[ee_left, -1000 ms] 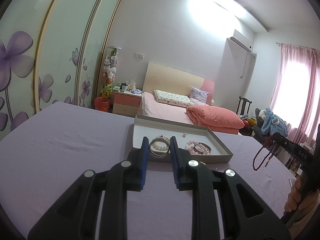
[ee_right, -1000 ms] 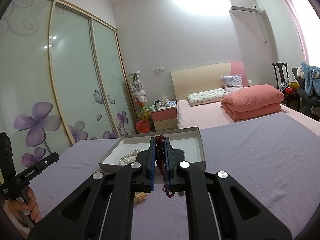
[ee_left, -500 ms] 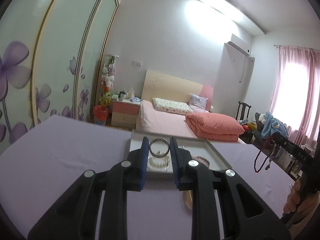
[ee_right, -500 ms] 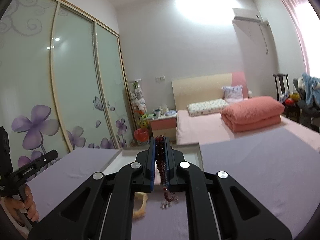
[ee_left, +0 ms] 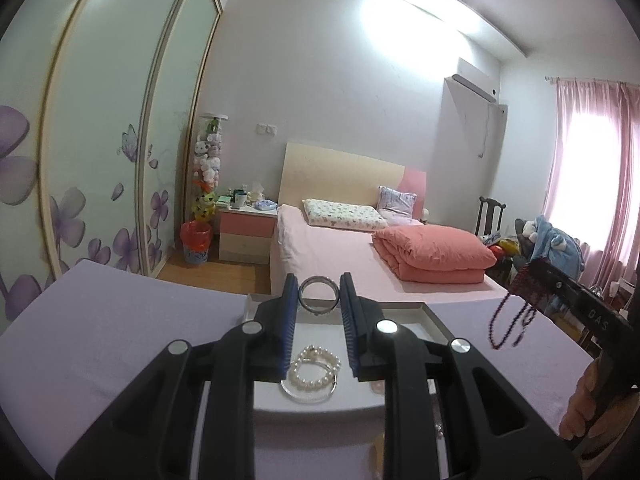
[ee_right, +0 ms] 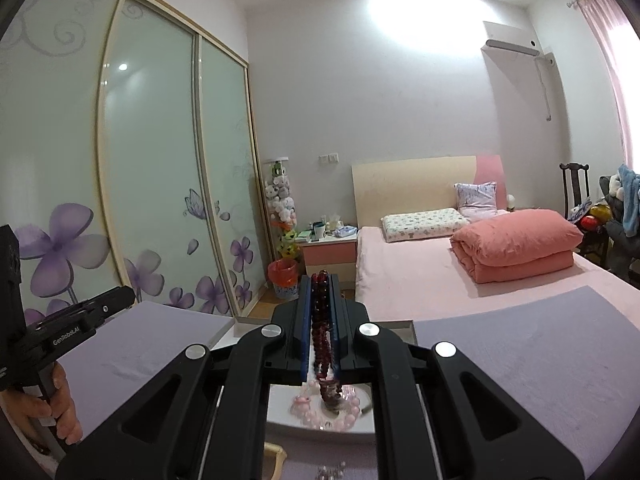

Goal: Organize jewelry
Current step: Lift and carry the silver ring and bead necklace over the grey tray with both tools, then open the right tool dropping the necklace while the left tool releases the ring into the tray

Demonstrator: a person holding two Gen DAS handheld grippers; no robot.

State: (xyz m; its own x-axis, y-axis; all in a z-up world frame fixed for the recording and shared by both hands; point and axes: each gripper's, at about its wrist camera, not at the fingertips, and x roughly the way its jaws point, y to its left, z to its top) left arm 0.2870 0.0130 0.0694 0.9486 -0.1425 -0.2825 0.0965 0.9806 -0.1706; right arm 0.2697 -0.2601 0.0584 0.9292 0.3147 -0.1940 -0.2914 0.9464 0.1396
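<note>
L claw [ee_left: 319,300] grips bangle [ee_left: 319,299]; R claw [ee_right: 320,292] grips beads [ee_right: 322,332].

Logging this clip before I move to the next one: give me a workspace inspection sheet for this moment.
Surface: lilac tablecloth.
Job's things: shallow white cardboard tray holding a white pearl bracelet and pink bead bracelet.
Clutter: small pieces on the cloth near the tray, too blurred to name.
Grippers: left gripper pinches a silver metal bangle; right gripper pinches a dark red bead string.
Cables: nothing seen.
Surroundings: pink bed, floral sliding wardrobe.
</note>
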